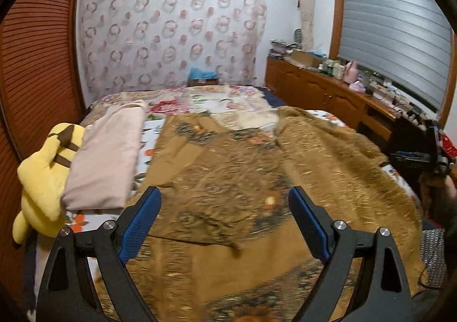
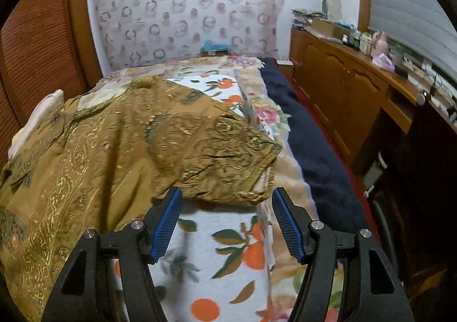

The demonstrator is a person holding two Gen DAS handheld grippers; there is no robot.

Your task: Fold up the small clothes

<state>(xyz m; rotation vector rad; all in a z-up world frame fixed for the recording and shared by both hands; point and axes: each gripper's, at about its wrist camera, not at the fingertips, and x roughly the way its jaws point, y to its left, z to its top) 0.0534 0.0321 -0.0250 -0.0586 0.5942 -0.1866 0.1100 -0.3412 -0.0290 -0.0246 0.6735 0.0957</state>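
A brown patterned garment [image 1: 228,179] is lying spread across the middle of the bed [image 2: 228,250], partly doubled over, its bunched corner reaching toward the bed's right edge. The left gripper [image 1: 225,219] is hovering above it with jaws wide and empty. The right gripper [image 2: 227,219] is also gaping, holding nothing, probably lining up on that corner. A folded pink cloth [image 1: 108,159] is sitting by the left edge, likely already done.
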